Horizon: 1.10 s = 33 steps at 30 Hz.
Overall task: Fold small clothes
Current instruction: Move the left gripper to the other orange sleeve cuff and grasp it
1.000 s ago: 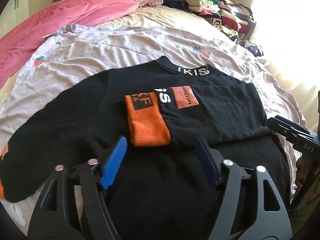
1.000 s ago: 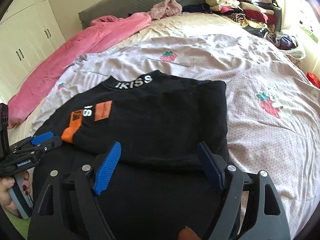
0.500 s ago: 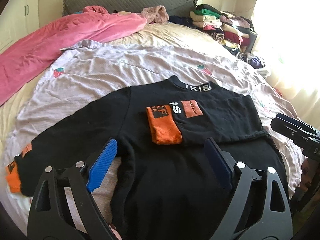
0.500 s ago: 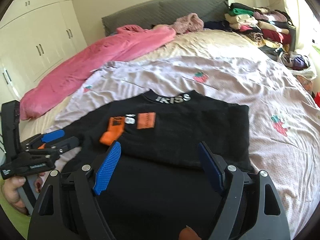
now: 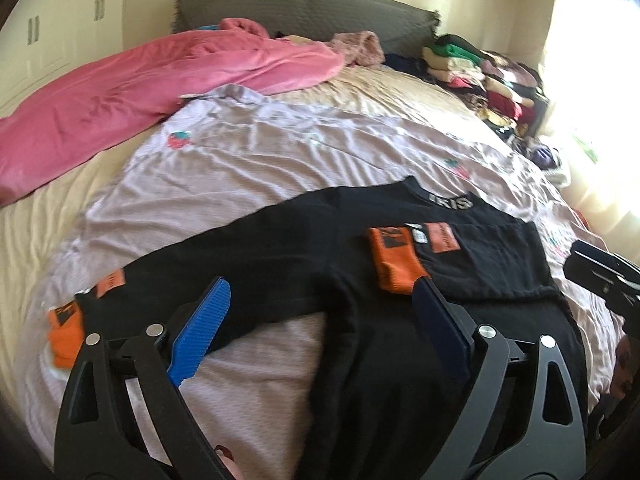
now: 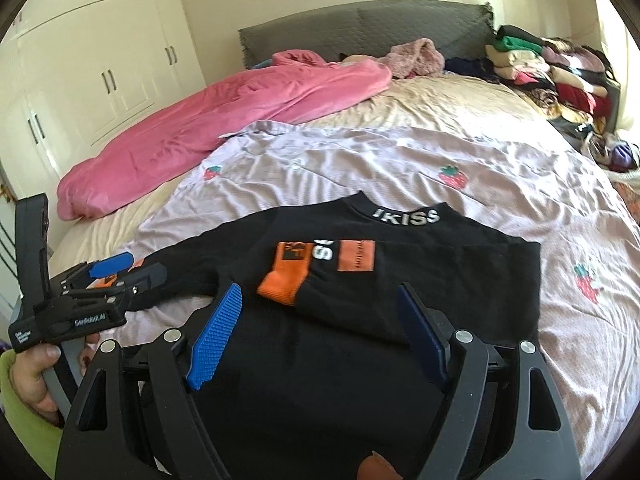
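A black sweater [image 5: 304, 256] [image 6: 420, 280] with a white-lettered collar lies flat on the lilac sheet [image 5: 280, 152]. One sleeve is folded across its chest, ending in an orange cuff [image 5: 396, 264] [image 6: 286, 280]. The other sleeve stretches out to the left, and its orange cuff [image 5: 64, 332] rests on the sheet. My left gripper [image 5: 320, 316] [image 6: 116, 270] hovers over the lower left of the sweater, its jaws opening with nothing pinched between them. My right gripper [image 6: 320, 332] [image 5: 600, 276] hangs open over the lower body of the sweater, and its pads touch nothing.
A pink blanket [image 5: 140, 92] lies along the far left of the bed. Stacked folded clothes [image 6: 552, 72] stand at the far right by the grey headboard [image 6: 360, 28]. White wardrobes [image 6: 100, 64] line the left wall. A hand in a green sleeve [image 6: 28, 380] holds the left gripper.
Both grippers have drawn back and risen from the sweater, so more of the bed shows. The left jaws have spread wider. The outstretched sleeve and its cuff have come into view.
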### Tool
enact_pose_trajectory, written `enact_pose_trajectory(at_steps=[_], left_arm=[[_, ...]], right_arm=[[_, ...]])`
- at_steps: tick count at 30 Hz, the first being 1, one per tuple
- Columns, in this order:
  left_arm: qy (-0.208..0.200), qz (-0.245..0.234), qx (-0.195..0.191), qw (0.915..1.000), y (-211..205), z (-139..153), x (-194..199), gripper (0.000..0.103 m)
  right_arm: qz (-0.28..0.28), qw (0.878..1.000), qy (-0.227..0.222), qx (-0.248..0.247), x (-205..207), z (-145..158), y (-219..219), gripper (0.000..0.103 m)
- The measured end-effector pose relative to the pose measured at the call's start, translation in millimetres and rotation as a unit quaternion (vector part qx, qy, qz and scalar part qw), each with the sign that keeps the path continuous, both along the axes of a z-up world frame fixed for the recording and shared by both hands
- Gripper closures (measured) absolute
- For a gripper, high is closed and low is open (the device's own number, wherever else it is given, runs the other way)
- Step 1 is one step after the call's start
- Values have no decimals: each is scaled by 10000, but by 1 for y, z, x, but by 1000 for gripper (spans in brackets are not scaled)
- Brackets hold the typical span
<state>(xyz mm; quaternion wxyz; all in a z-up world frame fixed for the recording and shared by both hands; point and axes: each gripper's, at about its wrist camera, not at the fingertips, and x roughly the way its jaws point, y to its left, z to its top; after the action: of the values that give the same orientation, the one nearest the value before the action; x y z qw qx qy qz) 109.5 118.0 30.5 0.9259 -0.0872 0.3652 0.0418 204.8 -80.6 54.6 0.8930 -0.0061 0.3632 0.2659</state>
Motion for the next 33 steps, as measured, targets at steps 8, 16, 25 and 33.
enact_pose_trajectory(at_steps=[8,16,25,33], left_arm=[[-77,450,-68,9989,36,6,-21,15],[-66,1182,-140,9929,81,0,-40,12],[77,1693,-205,9853,114,-13,-55,12],[177,2155,-346,9757,144,-25,-69,12]], right_arm=[[249,9996,-17,-90,-4,-3,28,25],[396,9991,12,-134,-7,-10,47,25],[593,9981,15,-194,-11,-18,67,25],[787,9965,9,-272,-17,-24,83,25]])
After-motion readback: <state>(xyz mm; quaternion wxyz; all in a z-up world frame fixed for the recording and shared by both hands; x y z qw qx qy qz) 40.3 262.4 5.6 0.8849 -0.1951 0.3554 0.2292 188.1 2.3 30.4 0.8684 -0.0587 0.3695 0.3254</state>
